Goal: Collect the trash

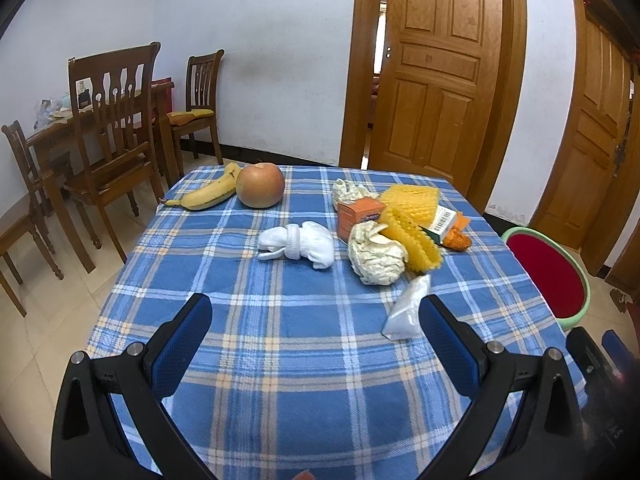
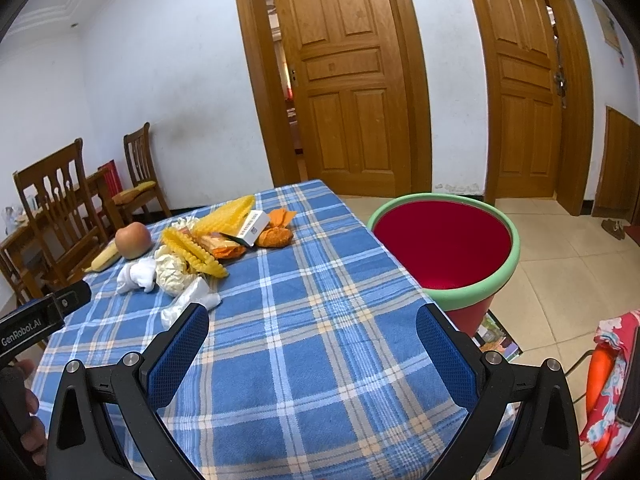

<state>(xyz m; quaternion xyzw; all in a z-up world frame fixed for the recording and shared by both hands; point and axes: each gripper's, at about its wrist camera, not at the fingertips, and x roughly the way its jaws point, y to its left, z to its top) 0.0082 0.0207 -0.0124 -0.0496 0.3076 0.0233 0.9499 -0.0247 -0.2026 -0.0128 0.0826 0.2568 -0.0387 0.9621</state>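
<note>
Left wrist view is showing a table wearing a blue checked cloth (image 1: 280, 360). Wooden chairs (image 1: 112, 128) and brown doors (image 1: 436, 72) are standing by the white wall. A banana (image 1: 208, 194) and an apple (image 1: 260, 185) are sitting at the far left of the cloth. White socks (image 1: 298, 244) are lying in the middle. The trash pile (image 1: 400, 232) is sitting at the far right, with a small plastic bag (image 1: 404, 308) near it. A red bin with a green rim (image 2: 444, 252) is waiting just beside the table's right edge. The left gripper (image 1: 316, 344) is hanging above the cloth, wide apart and holding nothing. The right gripper (image 2: 312, 352) is doing the same.
</note>
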